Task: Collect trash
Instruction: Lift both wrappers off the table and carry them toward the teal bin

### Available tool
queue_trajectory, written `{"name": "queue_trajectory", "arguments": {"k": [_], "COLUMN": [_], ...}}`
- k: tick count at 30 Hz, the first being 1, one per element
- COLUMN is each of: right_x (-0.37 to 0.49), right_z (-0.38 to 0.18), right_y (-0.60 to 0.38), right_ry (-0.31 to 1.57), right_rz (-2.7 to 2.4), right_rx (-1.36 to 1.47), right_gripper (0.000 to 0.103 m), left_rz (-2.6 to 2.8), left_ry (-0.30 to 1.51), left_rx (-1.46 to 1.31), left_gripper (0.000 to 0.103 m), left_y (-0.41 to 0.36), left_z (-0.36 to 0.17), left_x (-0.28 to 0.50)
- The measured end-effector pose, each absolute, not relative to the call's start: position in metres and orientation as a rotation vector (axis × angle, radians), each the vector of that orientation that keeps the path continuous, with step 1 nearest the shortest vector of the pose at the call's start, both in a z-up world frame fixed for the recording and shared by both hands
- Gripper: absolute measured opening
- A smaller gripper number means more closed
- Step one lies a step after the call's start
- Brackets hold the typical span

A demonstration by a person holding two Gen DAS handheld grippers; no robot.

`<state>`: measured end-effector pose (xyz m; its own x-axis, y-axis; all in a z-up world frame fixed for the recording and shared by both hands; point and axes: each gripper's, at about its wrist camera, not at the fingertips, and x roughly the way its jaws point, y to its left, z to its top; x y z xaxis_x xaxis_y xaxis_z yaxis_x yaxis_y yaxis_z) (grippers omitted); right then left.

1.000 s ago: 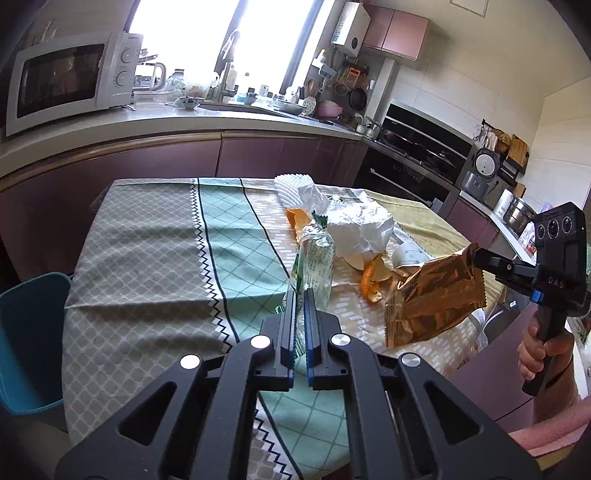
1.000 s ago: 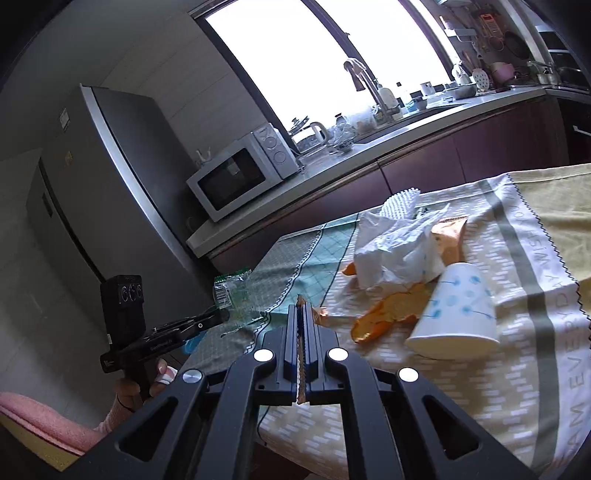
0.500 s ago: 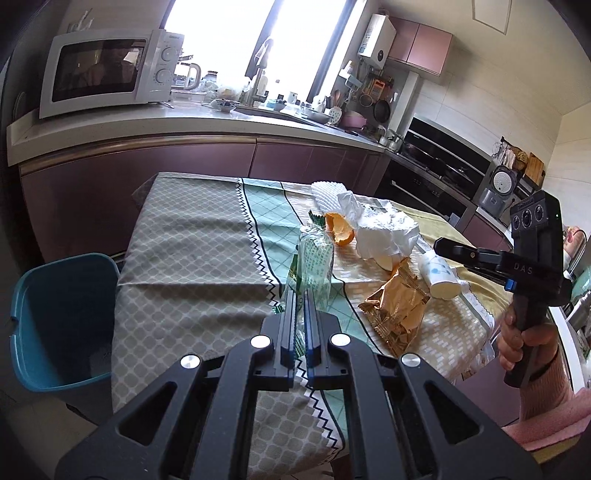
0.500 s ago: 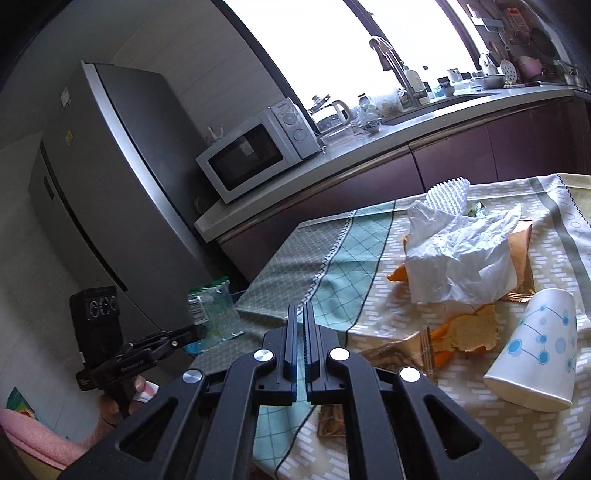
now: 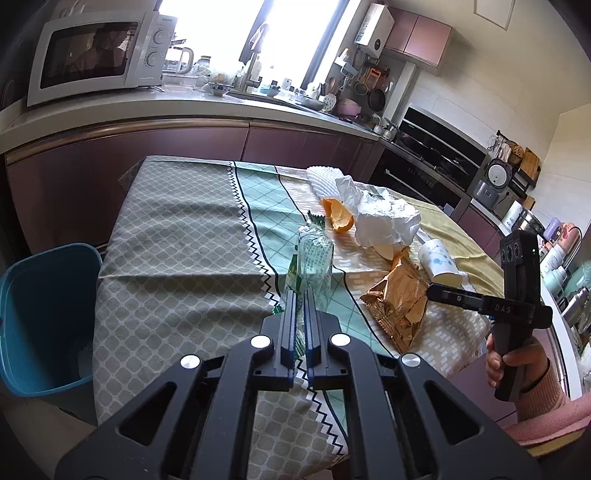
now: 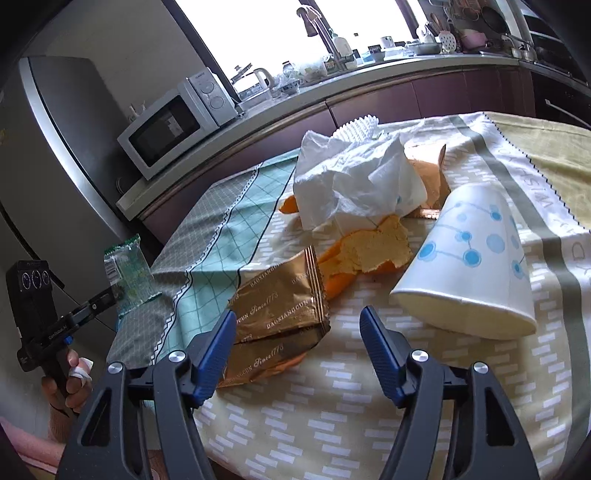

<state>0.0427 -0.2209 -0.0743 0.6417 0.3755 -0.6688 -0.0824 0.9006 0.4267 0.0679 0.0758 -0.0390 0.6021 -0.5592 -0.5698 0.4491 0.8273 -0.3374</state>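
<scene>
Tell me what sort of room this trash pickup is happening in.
A home kitchen, most likely. A microwave sits on the counter, a sink tap stands by the window, and a built-in oven lies beyond the cloth-covered table.

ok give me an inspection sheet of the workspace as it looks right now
surface: table under a patterned tablecloth, trash gathered on its right half
job's things: green wrapper held off the table; gold snack bag, orange peels, crumpled white paper, paper cup on its side, white foam net; blue bin on the floor left of the table
clutter: nothing seen beyond the trash
grippers: left gripper shut on the green wrapper; right gripper open, holding nothing, with the gold bag's near end between its fingers
cables: nothing seen
surroundings: microwave, sink under the window, oven, fridge
</scene>
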Motion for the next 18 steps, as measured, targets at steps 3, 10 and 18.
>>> {"name": "queue_trajectory", "arguments": {"k": [3,10,18], "right_x": [0.045,0.041,0.057], "right_z": [-0.081,-0.072,-0.038], "right_y": [-0.217,-0.212,-0.177], "right_ry": [0.863,0.839,0.778], "right_rz": [0.291,0.35,0.5], "right_rx": [0.39,0.42,0.431], "right_gripper": [0.035,0.003,0.002], "left_rz": [-0.576,-0.517,-0.409], "left_ry": [0.714,0.697,0.663], "left_rx": [-0.164,-0.177,-0.189], "left_gripper": [0.004,0.004,0.004], "left_y": [0.076,0.096,0.143], "left_z": [-0.039,-0.035,-0.026], "left_x": [0.066,0.058,0.051]}}
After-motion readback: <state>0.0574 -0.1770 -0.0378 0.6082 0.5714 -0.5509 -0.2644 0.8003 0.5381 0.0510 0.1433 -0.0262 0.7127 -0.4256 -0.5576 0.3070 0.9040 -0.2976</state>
